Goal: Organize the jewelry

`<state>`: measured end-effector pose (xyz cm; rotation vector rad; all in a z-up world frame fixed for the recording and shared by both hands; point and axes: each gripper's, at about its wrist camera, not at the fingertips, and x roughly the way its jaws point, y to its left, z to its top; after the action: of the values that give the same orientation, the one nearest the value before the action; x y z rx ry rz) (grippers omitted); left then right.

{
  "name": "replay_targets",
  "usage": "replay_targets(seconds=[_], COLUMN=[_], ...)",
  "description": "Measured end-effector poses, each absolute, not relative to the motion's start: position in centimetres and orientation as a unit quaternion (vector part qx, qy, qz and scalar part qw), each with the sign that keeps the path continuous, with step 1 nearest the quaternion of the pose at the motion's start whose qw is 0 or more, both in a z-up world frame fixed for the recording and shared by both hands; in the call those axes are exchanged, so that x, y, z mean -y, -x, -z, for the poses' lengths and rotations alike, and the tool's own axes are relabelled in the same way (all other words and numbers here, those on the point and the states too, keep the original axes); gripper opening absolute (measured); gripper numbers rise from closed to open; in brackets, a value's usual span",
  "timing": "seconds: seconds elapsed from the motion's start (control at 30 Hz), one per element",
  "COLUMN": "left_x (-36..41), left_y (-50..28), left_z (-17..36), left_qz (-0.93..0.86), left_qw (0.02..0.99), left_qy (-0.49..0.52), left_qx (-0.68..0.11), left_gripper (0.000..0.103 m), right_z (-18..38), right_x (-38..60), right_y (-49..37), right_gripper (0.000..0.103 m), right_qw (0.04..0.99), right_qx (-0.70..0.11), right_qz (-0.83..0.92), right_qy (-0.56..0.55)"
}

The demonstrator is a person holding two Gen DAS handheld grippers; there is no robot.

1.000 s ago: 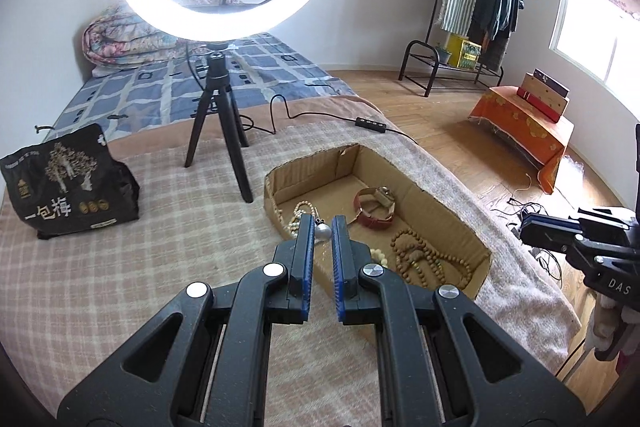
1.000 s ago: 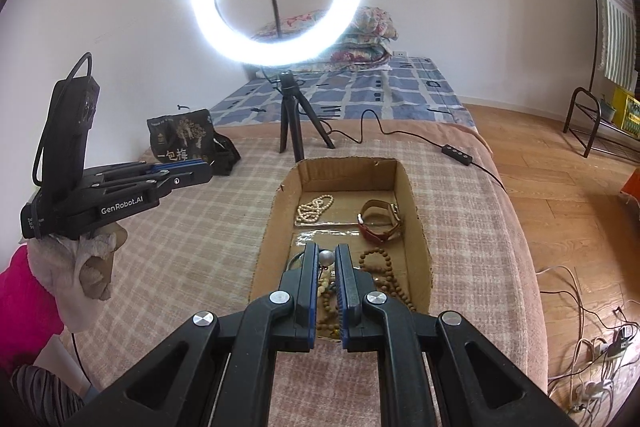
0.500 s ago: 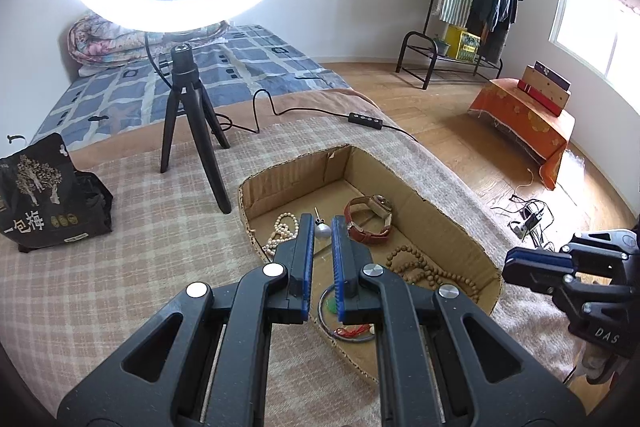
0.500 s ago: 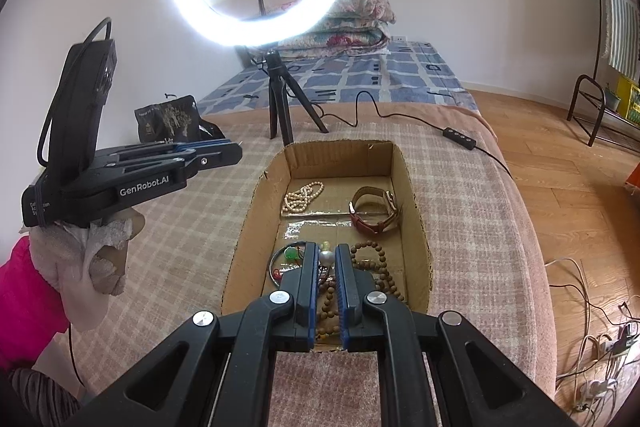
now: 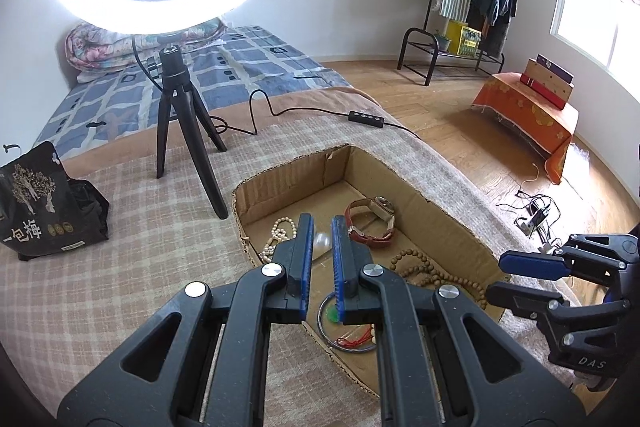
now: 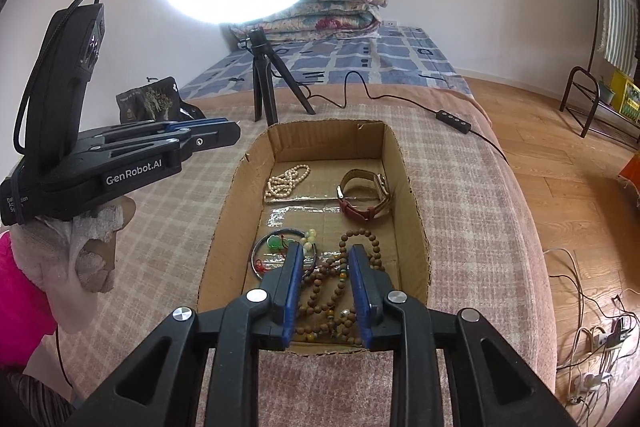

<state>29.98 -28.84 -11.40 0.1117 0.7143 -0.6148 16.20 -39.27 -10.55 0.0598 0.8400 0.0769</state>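
A cardboard box [image 6: 400,163] lies on the blanket and holds jewelry: a pearl necklace [image 6: 286,181], a brown-strap watch [image 6: 366,195], a silver bangle with green and red charms [image 6: 276,251] and wooden bead strands [image 6: 340,287]. My left gripper [image 5: 322,227] is shut on a pearl bead [image 5: 321,242] and hangs above the box's near-left part. My right gripper [image 6: 325,261] is open and empty, low over the wooden beads at the box's near end. In the left wrist view the box [image 5: 452,223], watch [image 5: 370,221] and bangle [image 5: 344,327] show too.
A ring light on a black tripod [image 6: 264,83] stands behind the box, its cable and switch [image 6: 454,117] trailing right. A black snack bag [image 5: 38,203] sits at the left. The bed's edge drops to wooden floor [image 6: 580,187] on the right.
My right gripper has opened and dropped toward the wooden beads; it no longer holds the pearl bead. My left gripper has moved forward over the box, still shut on its bead.
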Motion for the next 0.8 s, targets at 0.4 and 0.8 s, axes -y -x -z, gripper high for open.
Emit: replay_targets(seconds=[0.4,0.8], left_x=[28.0,26.4], left_y=[-30.0,-29.2], left_z=[11.2,9.1], left_qz=[0.283,0.269], left_qw=[0.896,0.906], left_qy=[-0.048,-0.043], left_qx=[-0.338,-0.324], left_gripper=[0.062,0.073], right_z=[9.8,8.2], right_x=[38.2,37.1], right_y=[-15.7,-14.5], right_gripper=[0.095,0.103], right_qw=[0.921,0.926], right_qx=[-0.389,-0.375], right_qz=[0.003,0.024], right_qy=[0.014,0.035])
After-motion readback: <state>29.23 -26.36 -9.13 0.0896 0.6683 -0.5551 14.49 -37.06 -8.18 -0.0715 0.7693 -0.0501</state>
